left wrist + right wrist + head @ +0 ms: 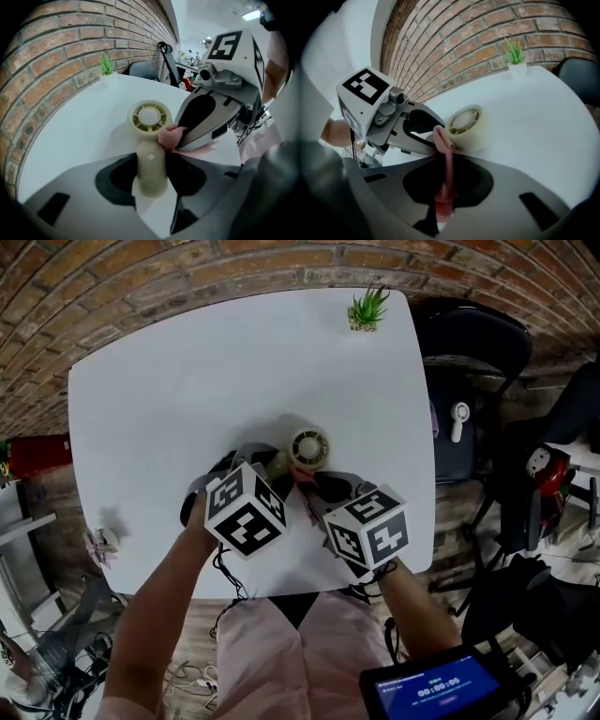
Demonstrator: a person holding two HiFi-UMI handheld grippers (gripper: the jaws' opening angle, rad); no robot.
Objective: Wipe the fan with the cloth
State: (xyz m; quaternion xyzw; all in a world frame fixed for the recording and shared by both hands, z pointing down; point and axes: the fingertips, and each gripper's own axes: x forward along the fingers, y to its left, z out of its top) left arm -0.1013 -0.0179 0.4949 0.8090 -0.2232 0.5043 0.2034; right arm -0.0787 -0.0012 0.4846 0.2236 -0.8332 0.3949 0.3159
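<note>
A small cream hand-held fan (308, 447) lies on the white table (187, 381), its round grille facing up. My left gripper (272, 463) is shut on the fan's handle (151, 168), both pads pressed against its sides. The round fan head (149, 118) shows just past the jaws. My right gripper (447, 180) is shut on a pink cloth (444, 159). The cloth's bunched end (169, 136) touches the near side of the fan head (468, 126). The two grippers stand close together, tips almost meeting at the fan.
A small potted plant (367, 308) stands at the table's far right corner by the brick wall. A dark chair (469, 343) and bags crowd the right side. The table's near edge runs just below the grippers. A screen (431, 690) hangs at my waist.
</note>
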